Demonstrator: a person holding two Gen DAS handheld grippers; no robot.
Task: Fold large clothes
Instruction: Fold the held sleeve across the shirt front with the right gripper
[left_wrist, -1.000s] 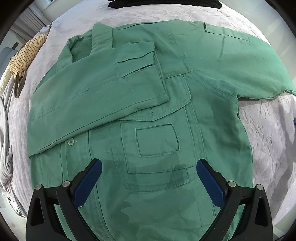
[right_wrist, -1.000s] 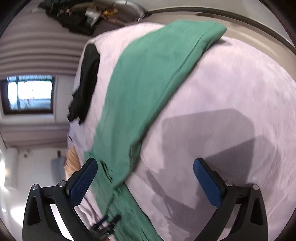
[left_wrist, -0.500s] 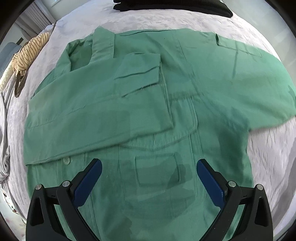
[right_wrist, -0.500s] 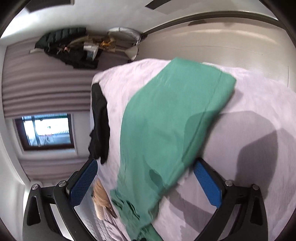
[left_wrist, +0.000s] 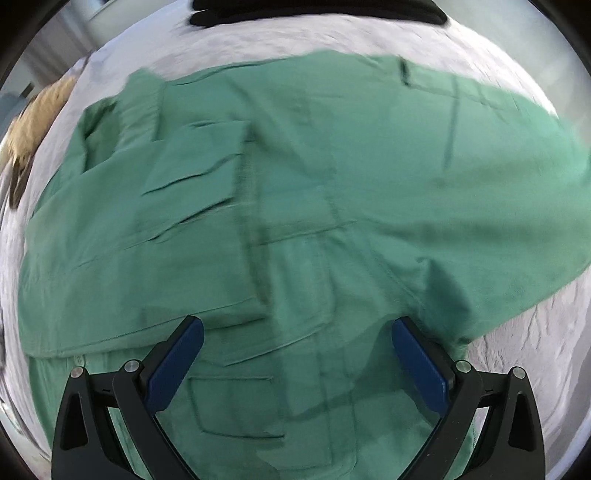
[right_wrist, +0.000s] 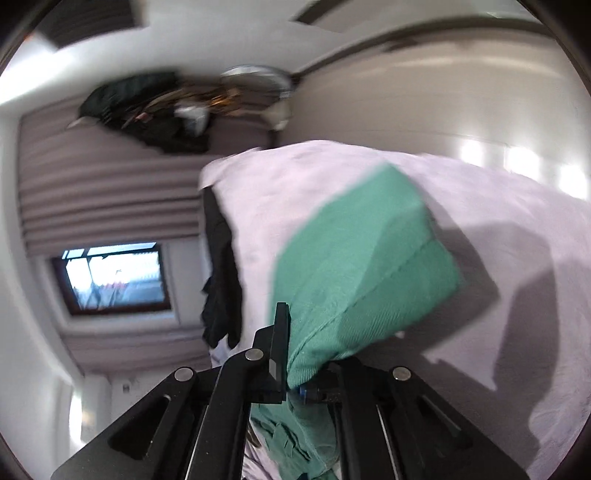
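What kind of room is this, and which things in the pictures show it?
Probably a bedroom. A green shirt lies spread on a bed covered with a pale sheet, grey curtains hang beside a window, and dark clothes lie at the bed's edge.

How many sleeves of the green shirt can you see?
2. One sleeve lies folded across the green shirt, on the picture's left side. The other sleeve stretches out toward the picture's right edge, its end pinched in the right hand-held gripper.
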